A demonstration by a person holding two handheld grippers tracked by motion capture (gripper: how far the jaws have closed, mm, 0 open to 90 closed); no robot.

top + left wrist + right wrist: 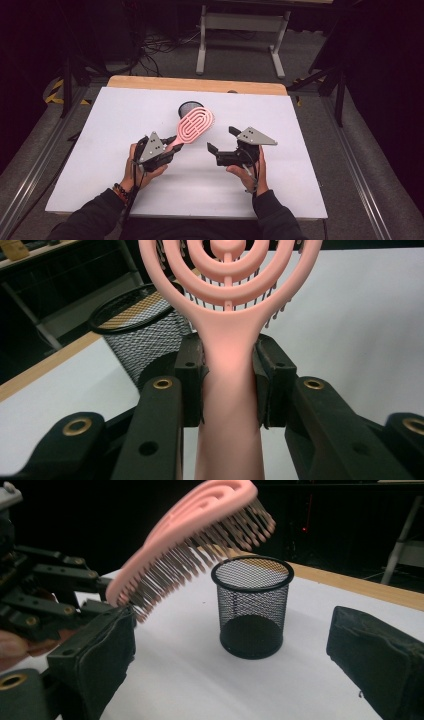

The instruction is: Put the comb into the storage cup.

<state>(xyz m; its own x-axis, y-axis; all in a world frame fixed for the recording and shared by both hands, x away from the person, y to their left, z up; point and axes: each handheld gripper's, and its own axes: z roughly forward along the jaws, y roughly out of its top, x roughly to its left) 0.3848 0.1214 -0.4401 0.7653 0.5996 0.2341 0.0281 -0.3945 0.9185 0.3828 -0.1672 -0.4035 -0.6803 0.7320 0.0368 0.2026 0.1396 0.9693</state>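
Pink plastic fills the grip of the left gripper [167, 146]: its jaws are closed on the handle of the hairbrush [195, 125], clamping it just below where the handle widens into the oval head. The brush is lifted clear of the white table [100, 165], bristles down, with its head hanging over the near rim of the black mesh cup [252, 607], which stands upright toward the far middle of the table. The right gripper [222, 141] waits to the right of the brush with its jaws spread wide and nothing between them.

The work in hand looks like standing the brush in the cup. As held, the head leads and the handle sits in the jaws, so the head would go in first. To do that well, I would tip the brush closer to upright, bring the head squarely over the opening and lower it slowly, since the head seems nearly as wide as the mouth and the bristles could snag the rim. The mesh cup is probably light and could tip or slide, so the free right gripper might steady its wall before the left one lets go.
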